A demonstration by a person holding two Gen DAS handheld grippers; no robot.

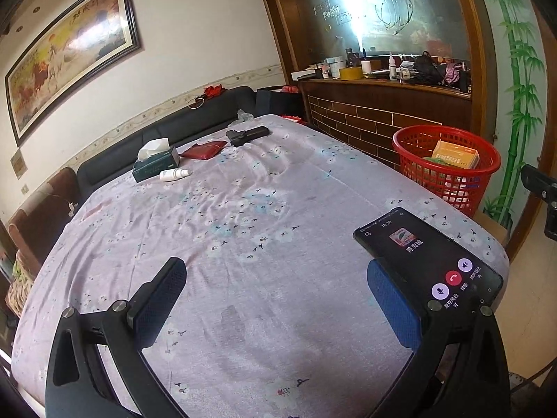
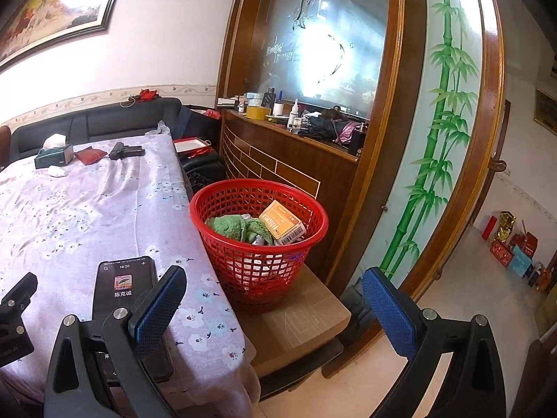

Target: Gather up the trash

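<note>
A red mesh basket point(image 2: 259, 244) stands on a low wooden stool point(image 2: 306, 320) right of the table; it also shows in the left wrist view point(image 1: 447, 167). It holds an orange box point(image 2: 282, 224) and a green cloth point(image 2: 236, 228). My left gripper point(image 1: 276, 299) is open and empty above the flowered tablecloth point(image 1: 243, 209). My right gripper point(image 2: 275, 308) is open and empty, over the table's right edge, near the basket. A small white bottle point(image 1: 175, 174) lies at the far side of the table.
A phone point(image 1: 431, 261) with a lit screen lies at the table's near right corner. A tissue box point(image 1: 155, 162), a red pouch point(image 1: 205, 149) and a black object point(image 1: 248, 134) lie at the far end. A dark sofa point(image 1: 163, 132) stands behind. A cluttered wooden counter point(image 2: 296, 129) lines the right.
</note>
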